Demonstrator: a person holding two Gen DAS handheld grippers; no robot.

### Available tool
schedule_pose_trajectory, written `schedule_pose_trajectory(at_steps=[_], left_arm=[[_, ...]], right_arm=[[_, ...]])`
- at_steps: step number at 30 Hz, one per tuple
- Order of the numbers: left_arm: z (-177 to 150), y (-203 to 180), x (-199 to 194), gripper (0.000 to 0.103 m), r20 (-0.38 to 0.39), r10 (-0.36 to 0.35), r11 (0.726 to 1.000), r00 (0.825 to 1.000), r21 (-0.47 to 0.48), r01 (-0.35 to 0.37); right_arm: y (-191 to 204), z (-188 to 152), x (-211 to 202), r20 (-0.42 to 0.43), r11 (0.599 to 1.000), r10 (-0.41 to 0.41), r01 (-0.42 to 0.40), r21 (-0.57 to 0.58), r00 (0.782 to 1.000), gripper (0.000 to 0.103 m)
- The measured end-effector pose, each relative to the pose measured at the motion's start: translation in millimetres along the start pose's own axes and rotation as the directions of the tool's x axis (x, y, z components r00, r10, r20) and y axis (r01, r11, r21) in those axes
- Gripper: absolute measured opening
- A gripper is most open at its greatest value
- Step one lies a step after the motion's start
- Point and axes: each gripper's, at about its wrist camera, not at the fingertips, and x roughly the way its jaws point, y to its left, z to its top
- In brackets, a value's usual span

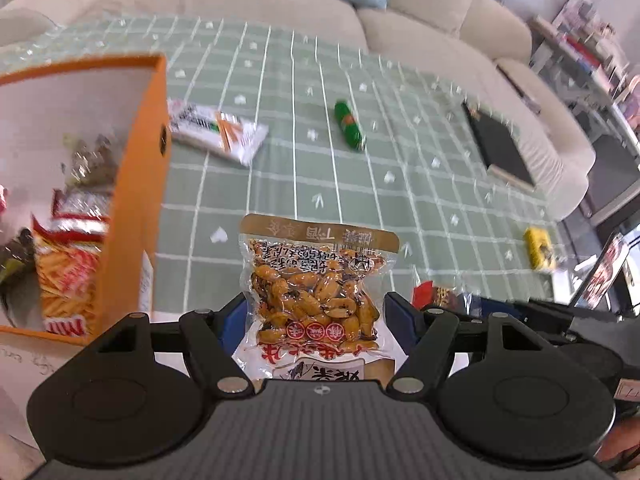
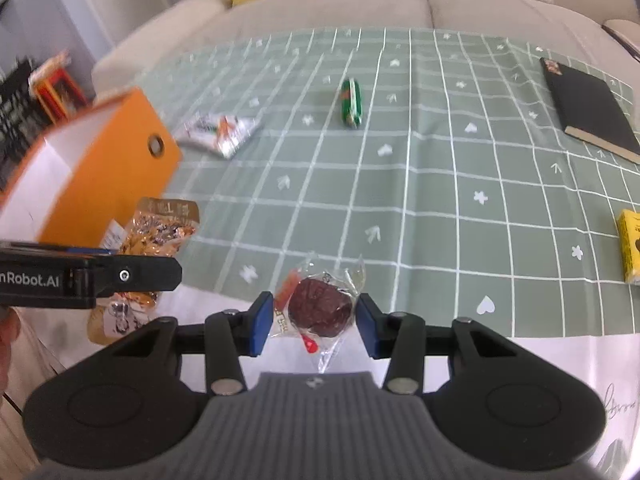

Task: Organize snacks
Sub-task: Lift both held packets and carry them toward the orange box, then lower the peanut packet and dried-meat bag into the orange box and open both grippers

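1. We see the peanut pouch [image 1: 316, 300] clamped between the left hand-held gripper [image 1: 316, 316] pads, lifted just right of the orange box [image 1: 136, 184].
2. The wrapped dark snack [image 2: 320, 312] sits gripped in the right hand-held gripper [image 2: 316, 320], over the near bench [image 2: 440, 200] edge.
3. Farther off lie a white packet [image 1: 216, 130] and a green packet [image 1: 350, 124].

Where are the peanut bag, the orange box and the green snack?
Peanut bag [image 1: 316, 296]: left wrist view, on the peanuts showing through the clear middle.
Orange box [image 2: 116, 184]: right wrist view, on its orange side wall.
Green snack [image 2: 351, 102]: right wrist view, on the middle of its wrapper.
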Motion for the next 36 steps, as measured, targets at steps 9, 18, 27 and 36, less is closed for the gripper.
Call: schedule_pose_trajectory(at_steps=[9, 18, 27, 36], left_arm=[[11.7, 20.7, -53.6, 0.082, 0.134, -0.026, 0.998, 0.991, -0.056, 0.034], [26.2, 68.4, -88.9, 0.082, 0.202, 0.049, 0.993, 0.978, -0.118, -0.025], [40.7, 121.2, -107.3, 0.082, 0.220, 0.170, 0.979, 0.961, -0.149, -0.139], [56.4, 163.7, -89.9, 0.082, 0.155, 0.248, 0.964, 0.956, -0.134, -0.228]], right_arm=[[42.1, 18.4, -32.7, 0.106, 0.996, 0.085, -0.084, -0.014, 0.991, 0.043], [122.9, 54.6, -39.4, 0.146, 0.970, 0.205, -0.181, -0.163, 0.968, 0.043], [203.7, 82.9, -22.5, 0.130, 0.917, 0.264, -0.208, -0.339, 0.956, 0.043], [243.6, 100.7, 25.8, 0.067, 0.852, 0.250, -0.186, -0.490, 0.966, 0.043]])
